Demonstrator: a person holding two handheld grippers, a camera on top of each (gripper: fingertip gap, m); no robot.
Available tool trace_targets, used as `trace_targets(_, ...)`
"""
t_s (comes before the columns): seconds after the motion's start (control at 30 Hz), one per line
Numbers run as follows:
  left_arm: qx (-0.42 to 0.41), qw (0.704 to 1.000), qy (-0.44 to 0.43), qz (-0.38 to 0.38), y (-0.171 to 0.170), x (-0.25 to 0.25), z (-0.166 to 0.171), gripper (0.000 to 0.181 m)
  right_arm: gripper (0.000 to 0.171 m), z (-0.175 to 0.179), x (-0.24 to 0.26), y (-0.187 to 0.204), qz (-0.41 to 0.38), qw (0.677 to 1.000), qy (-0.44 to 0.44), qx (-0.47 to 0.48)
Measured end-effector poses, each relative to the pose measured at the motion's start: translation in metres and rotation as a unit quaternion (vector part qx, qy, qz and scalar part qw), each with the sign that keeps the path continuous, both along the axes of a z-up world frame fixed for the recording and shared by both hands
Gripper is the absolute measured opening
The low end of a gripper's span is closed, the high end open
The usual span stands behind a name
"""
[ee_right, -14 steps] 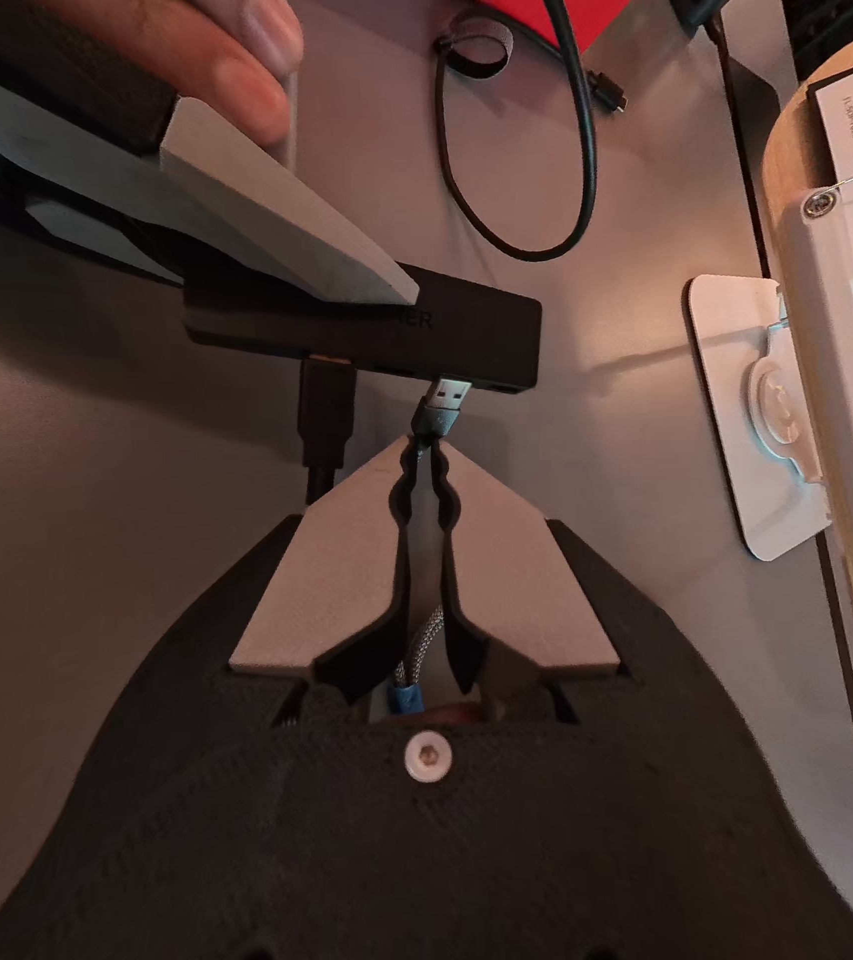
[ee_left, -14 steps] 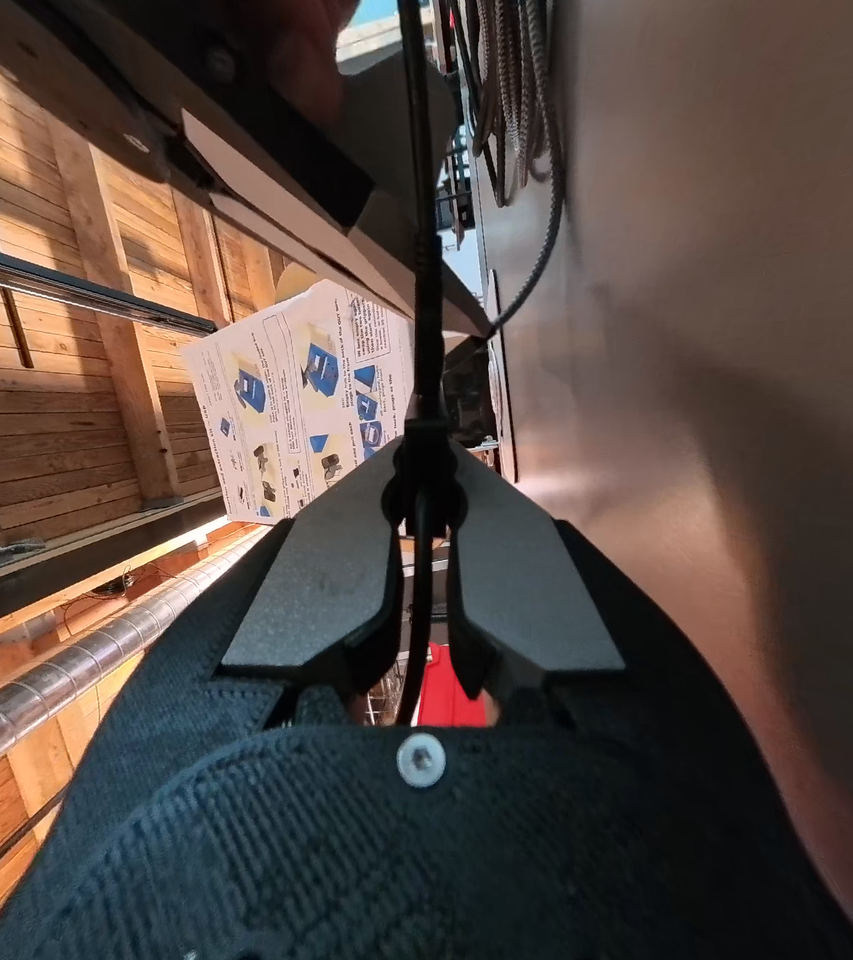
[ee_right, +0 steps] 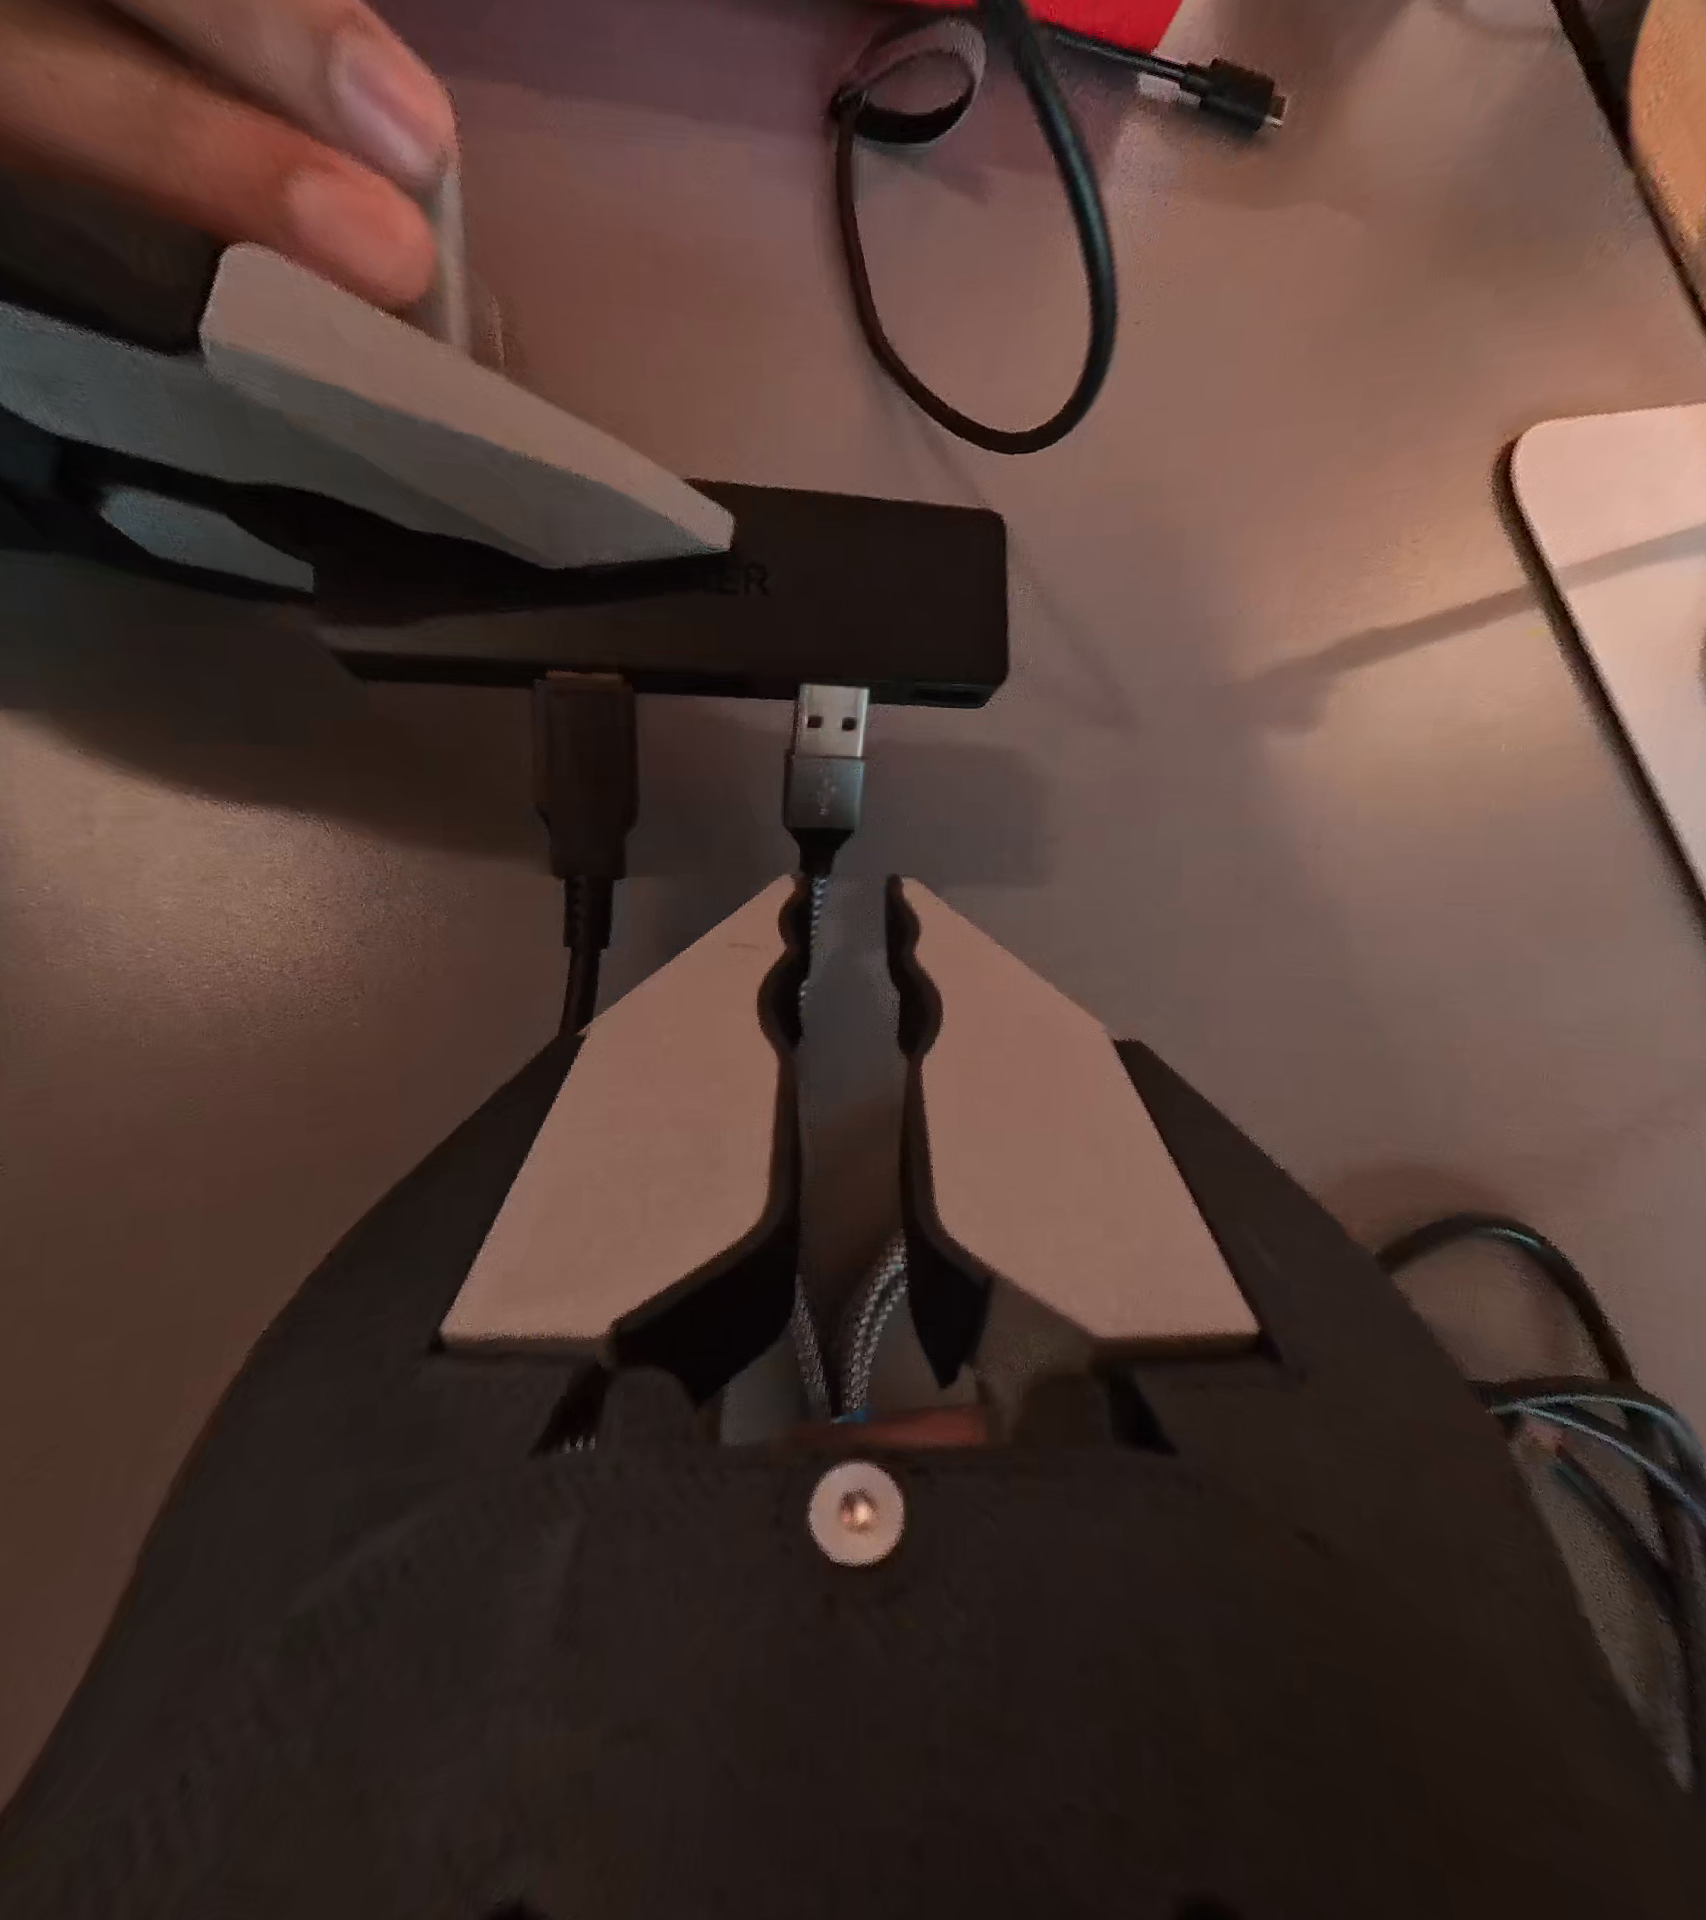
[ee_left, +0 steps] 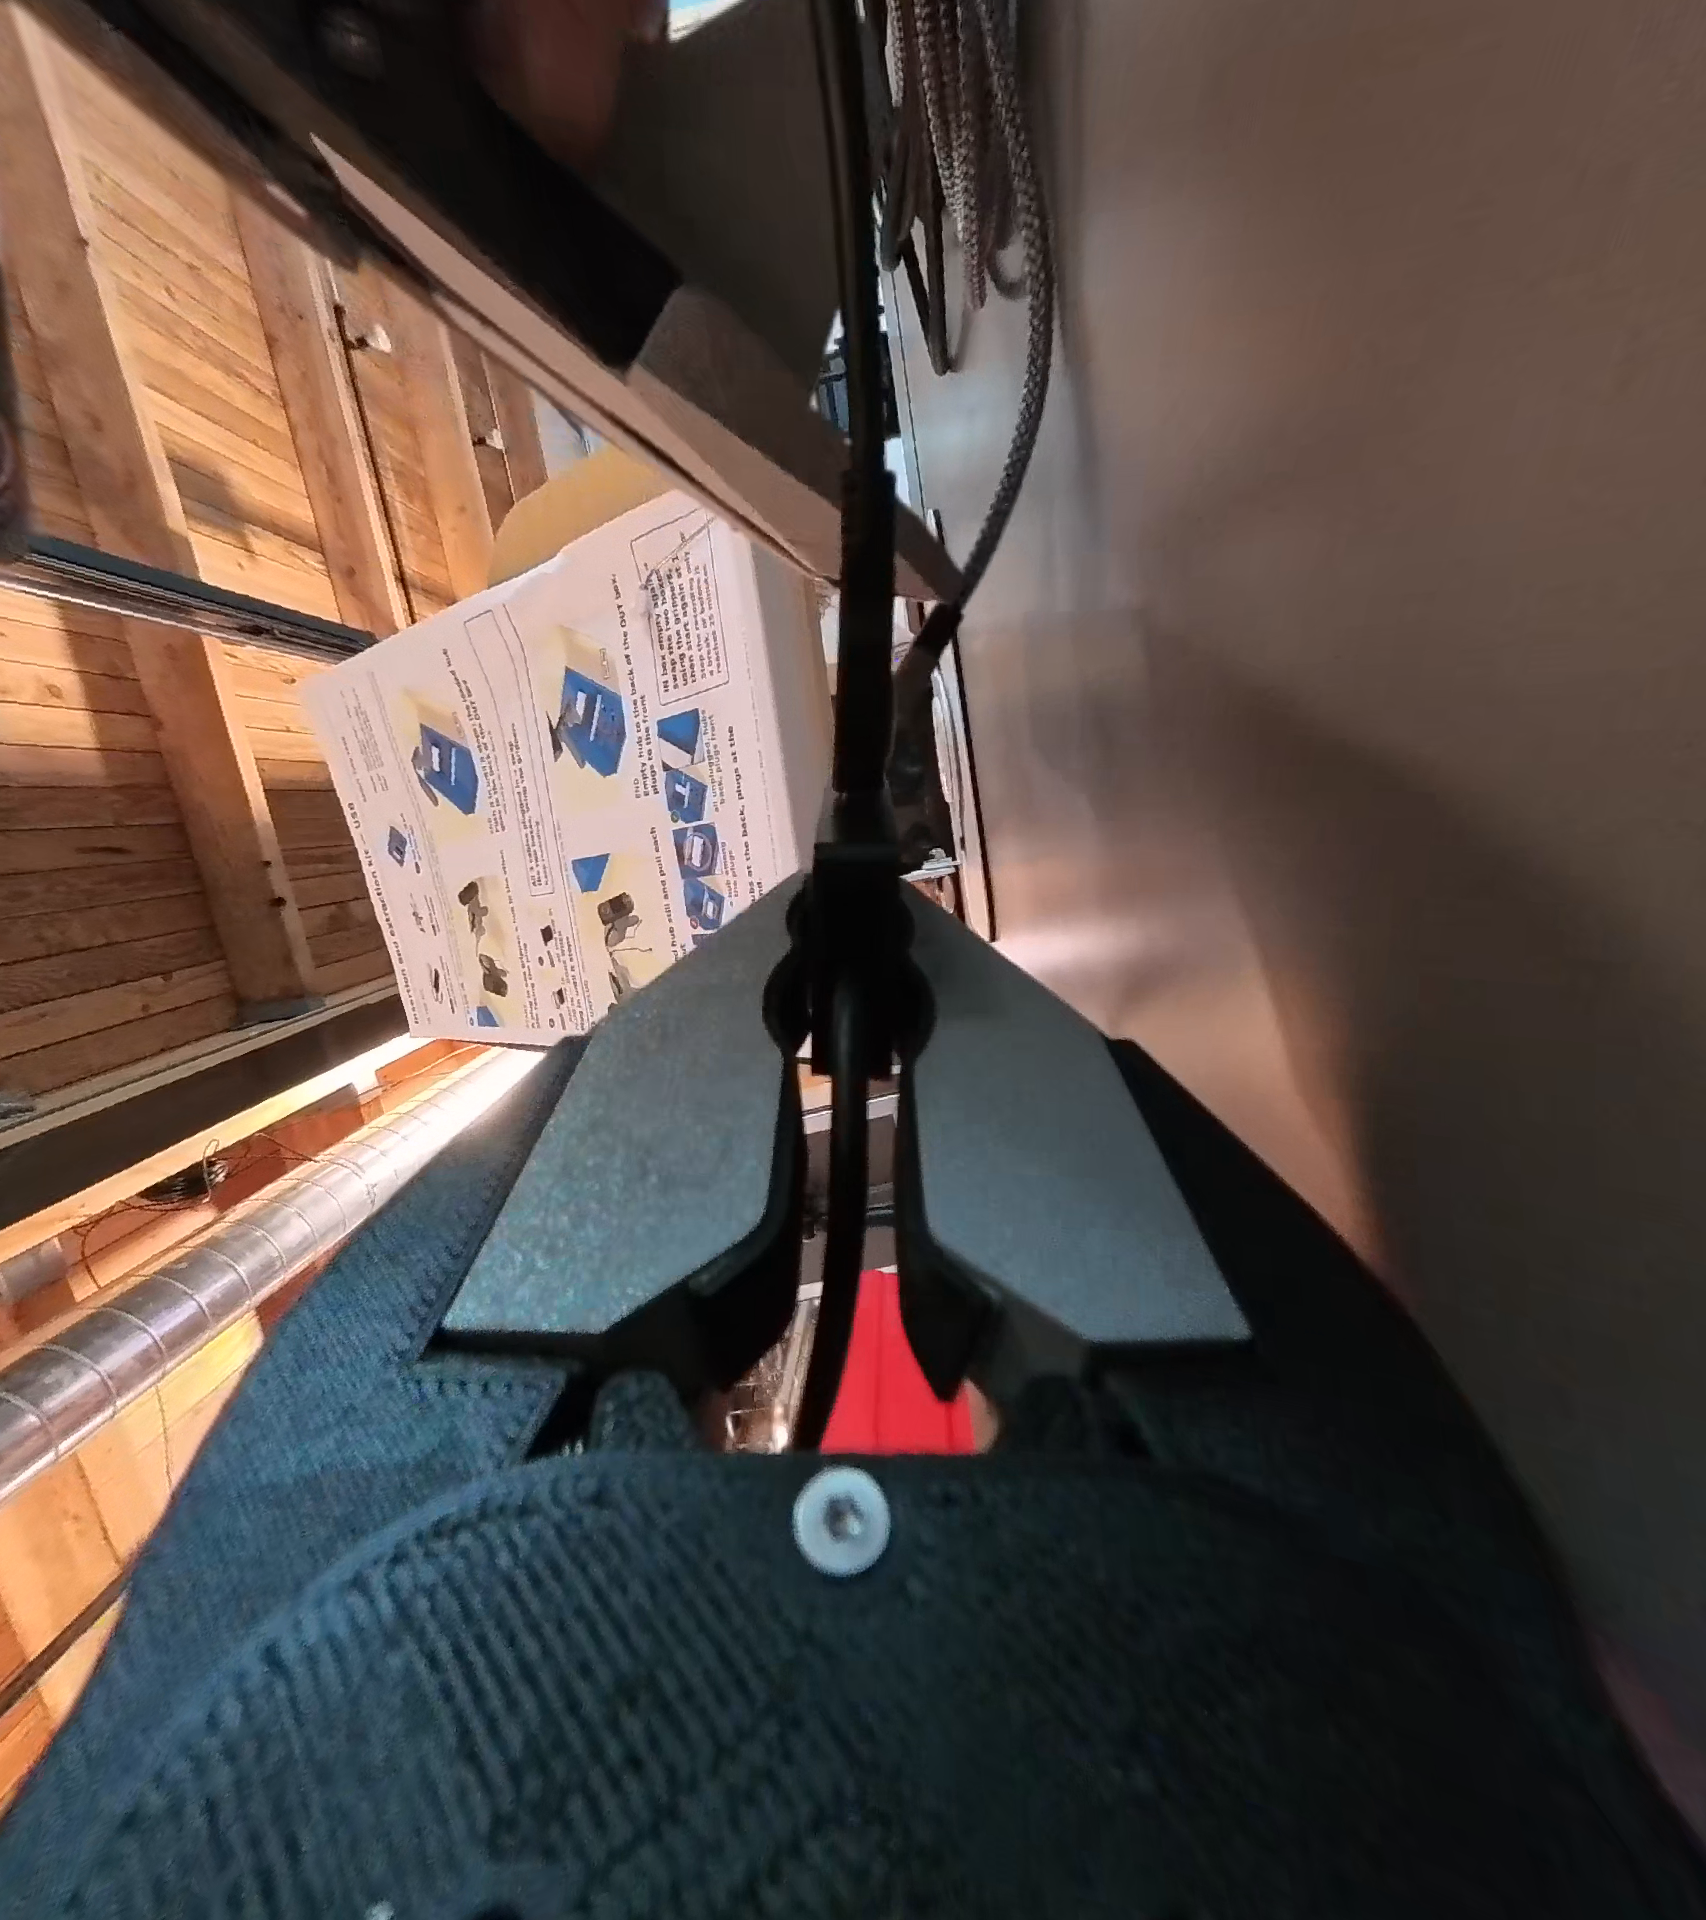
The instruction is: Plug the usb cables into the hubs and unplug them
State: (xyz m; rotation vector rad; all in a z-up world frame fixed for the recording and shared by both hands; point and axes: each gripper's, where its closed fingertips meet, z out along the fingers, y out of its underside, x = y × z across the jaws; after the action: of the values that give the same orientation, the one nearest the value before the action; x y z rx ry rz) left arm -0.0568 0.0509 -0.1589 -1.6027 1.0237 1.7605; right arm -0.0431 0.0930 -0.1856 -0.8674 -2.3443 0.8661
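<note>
R tool (ee_right: 841, 894) jaws apart, braided cable (ee_right: 807, 966) running btwn them along the left finger, not pinched. Its USB plug (ee_right: 831, 727) sits just at the black hub (ee_right: 859, 582) edge, metal end mostly exposed. Black plug (ee_right: 587, 769) seated in hub beside it. L tool (ee_right: 392, 468) clamps hub from the left; hand (ee_right: 174, 135) above. Grey table (ee_right: 1244, 831); looped black cable (ee_right: 974, 260) beyond.

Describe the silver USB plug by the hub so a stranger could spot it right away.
On the grey table, find the black hub. Just below its lower edge lies the silver plug on a braided cable, metal tip bare, unlike the black plug seated beside it.
</note>
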Motion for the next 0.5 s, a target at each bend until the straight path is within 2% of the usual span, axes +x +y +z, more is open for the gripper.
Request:
trace_targets(0.17, 0.001, 1.000, -0.002, -0.001, 0.000, 0.000, 0.000, 0.009, 0.036, 0.002, -0.002, -0.008, 0.015, 0.997, -0.010, -0.068)
trace_targets(0.27, 0.001, 1.000, -0.002, -0.001, 0.000, 0.001, 0.000, 0.009, 0.030, -0.003, -0.006, -0.009, 0.011, 0.998, -0.005, -0.057)
trace_targets(0.33, 0.002, 1.000, -0.002, 0.001, 0.000, 0.000, 0.000, 0.009, 0.013, -0.003, -0.008, -0.011, 0.014, 0.999, 0.010, -0.045)
trace_targets(0.37, 0.001, 1.000, -0.002, 0.005, 0.000, -0.001, 0.000, 0.009, 0.010, -0.003, -0.008, -0.012, 0.013, 0.999, 0.014, -0.043)
trace_targets(0.5, 0.002, 1.000, -0.001, 0.007, -0.001, -0.002, 0.000, 0.009, 0.010, -0.003, -0.007, -0.012, 0.008, 0.999, 0.004, -0.043)
